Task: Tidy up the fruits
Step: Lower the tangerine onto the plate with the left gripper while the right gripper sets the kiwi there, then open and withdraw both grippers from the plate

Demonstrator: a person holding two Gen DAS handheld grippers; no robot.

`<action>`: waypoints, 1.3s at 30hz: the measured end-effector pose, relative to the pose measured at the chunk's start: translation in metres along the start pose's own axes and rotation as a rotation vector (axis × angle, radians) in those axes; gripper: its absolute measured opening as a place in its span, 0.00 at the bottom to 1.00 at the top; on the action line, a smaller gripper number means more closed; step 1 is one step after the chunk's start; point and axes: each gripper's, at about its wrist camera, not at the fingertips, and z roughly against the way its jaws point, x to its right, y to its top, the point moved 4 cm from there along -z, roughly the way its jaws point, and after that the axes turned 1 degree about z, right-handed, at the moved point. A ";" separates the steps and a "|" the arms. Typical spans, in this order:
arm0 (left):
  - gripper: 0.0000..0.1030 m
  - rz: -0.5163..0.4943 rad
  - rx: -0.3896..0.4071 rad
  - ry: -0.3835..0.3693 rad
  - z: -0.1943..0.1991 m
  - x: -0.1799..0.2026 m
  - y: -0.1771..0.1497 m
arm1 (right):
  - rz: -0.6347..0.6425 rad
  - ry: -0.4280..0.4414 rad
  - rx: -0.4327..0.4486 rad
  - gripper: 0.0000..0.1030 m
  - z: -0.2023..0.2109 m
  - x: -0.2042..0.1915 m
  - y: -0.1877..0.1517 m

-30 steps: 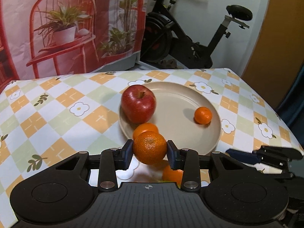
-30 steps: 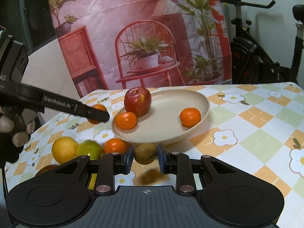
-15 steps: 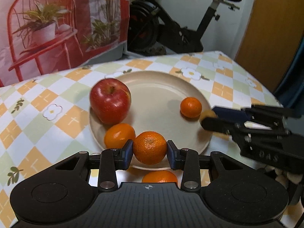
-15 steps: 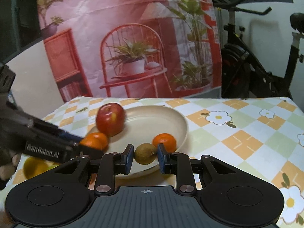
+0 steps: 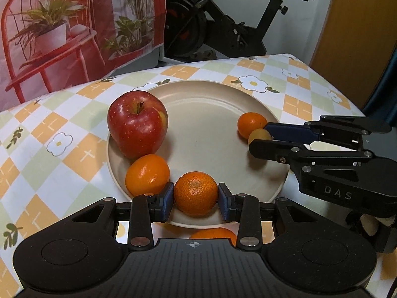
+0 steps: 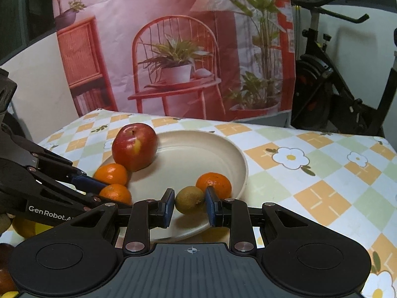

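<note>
A beige plate [image 5: 211, 129] [image 6: 198, 146] holds a red apple [image 5: 137, 123] [image 6: 134, 146], a tangerine [image 5: 147, 175] [image 6: 111, 174] beside it and a smaller tangerine [image 5: 251, 124] [image 6: 214, 183] on the opposite side. My left gripper [image 5: 195, 200] is shut on an orange tangerine [image 5: 195, 193] [image 6: 116, 193], just over the plate's near rim. My right gripper [image 6: 189, 204] [image 5: 258, 139] is shut on a brownish-green kiwi [image 6: 189, 199] [image 5: 259, 135], over the plate next to the smaller tangerine.
The table has a checked cloth [image 5: 62, 144] with flower prints. Another orange fruit [image 5: 213, 233] lies under my left gripper. Yellow fruit [image 6: 24, 227] lies at the left edge of the right wrist view. An exercise bike [image 5: 223, 32] and a printed backdrop [image 6: 173, 49] stand behind the table.
Both grippers moved in over the plate, each carrying its fruit. The left one sank toward the near rim; the right one came in from the side to the smaller tangerine.
</note>
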 end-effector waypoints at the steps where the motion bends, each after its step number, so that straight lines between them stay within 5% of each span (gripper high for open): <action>1: 0.38 0.003 -0.002 -0.001 0.000 0.000 0.000 | 0.002 -0.001 0.000 0.24 0.000 0.000 -0.001; 14: 0.44 0.035 0.000 -0.017 0.009 -0.003 -0.002 | 0.004 -0.026 0.026 0.24 0.010 -0.003 -0.008; 39: 0.50 0.248 0.206 0.067 0.113 -0.033 -0.044 | -0.126 -0.044 0.071 0.28 0.057 -0.007 -0.025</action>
